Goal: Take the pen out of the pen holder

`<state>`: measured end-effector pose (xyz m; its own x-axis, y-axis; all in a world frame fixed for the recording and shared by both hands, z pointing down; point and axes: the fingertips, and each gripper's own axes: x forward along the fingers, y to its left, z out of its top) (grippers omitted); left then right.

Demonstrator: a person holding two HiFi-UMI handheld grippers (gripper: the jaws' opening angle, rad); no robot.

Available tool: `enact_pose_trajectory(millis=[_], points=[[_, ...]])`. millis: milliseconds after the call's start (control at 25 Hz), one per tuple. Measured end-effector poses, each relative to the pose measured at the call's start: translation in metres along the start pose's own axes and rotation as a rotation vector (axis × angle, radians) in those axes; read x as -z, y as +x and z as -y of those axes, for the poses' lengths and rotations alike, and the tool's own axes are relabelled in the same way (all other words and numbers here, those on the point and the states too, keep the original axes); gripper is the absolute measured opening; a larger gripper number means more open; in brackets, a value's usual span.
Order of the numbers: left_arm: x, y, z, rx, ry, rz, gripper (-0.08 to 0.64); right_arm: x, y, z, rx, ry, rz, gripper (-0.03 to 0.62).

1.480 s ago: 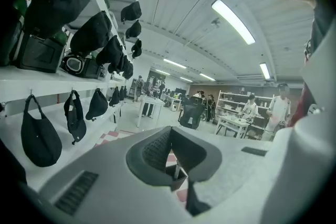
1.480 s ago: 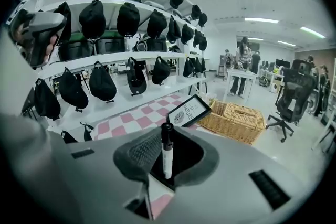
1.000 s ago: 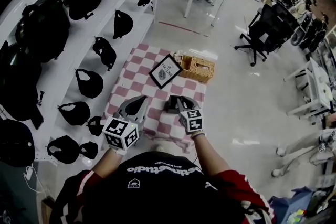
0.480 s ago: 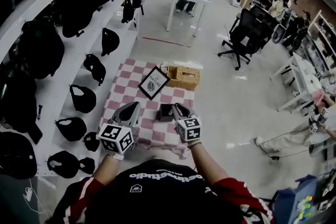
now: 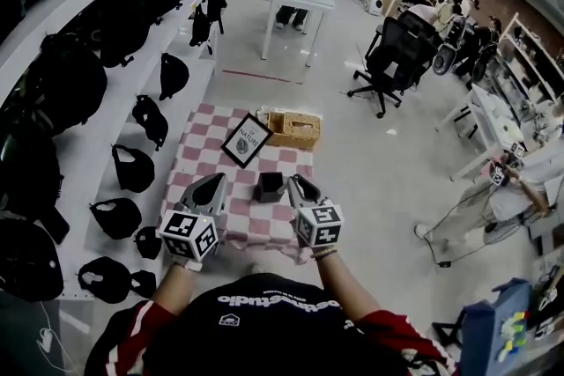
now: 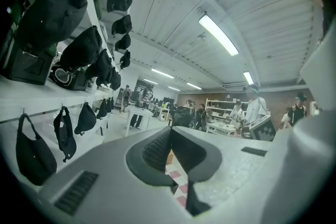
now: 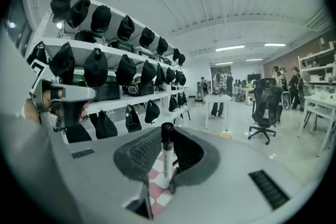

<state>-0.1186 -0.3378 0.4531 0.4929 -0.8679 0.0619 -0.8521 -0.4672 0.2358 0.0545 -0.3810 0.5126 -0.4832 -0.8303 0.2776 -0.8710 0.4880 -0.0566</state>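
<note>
Here, pen (image 7: 166, 145) clamped in right hand-held gripper (image 7: 167, 161), lower end hidden.

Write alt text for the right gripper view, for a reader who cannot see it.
The right gripper clamps an upright, black-capped white pen above a pink checked cloth. Behind, wall shelves hold black caps and bags; an office chair stands farther back.

The right gripper (image 7: 166, 131) is matt grey plastic, and its dark pads (image 7: 142, 153) are finely ribbed and look rubbery. The left gripper (image 6: 171, 131) has the same finish. The pen (image 7: 167, 157) has a smooth white plastic barrel and a black cap. The pen holder (image 5: 270, 186) looks matt black. It stands on a pink-and-white checked cloth (image 5: 204, 165). The wicker basket (image 5: 293, 129) at the far edge is coarsely woven. The floor (image 5: 352, 154) is glossy and mirrors the lights.
</note>
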Motion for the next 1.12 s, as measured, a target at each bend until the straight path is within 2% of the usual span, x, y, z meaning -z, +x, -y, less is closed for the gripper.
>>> enact_pose_trajectory(millis=[240, 400, 600, 840, 1120], points=[[-0.002, -0.016, 0.008, 0.025, 0.011, 0.011, 0.005, 0.001, -0.038, -0.009, 0.056, -0.001, 0.041, 0.071], [0.001, -0.030, 0.014, 0.046, 0.003, 0.012, 0.005, 0.014, -0.063, -0.014, 0.092, 0.015, 0.026, 0.071], [-0.002, -0.055, 0.018, 0.082, -0.043, 0.032, 0.005, 0.011, -0.093, -0.026, 0.130, -0.001, 0.055, 0.069], [0.000, -0.087, 0.027, 0.099, 0.006, 0.032, 0.005, 0.002, -0.125, -0.054, 0.135, 0.012, 0.104, 0.069], [-0.008, -0.112, 0.020, 0.107, 0.005, 0.043, 0.005, -0.019, -0.151, -0.081, 0.138, -0.009, 0.154, 0.069]])
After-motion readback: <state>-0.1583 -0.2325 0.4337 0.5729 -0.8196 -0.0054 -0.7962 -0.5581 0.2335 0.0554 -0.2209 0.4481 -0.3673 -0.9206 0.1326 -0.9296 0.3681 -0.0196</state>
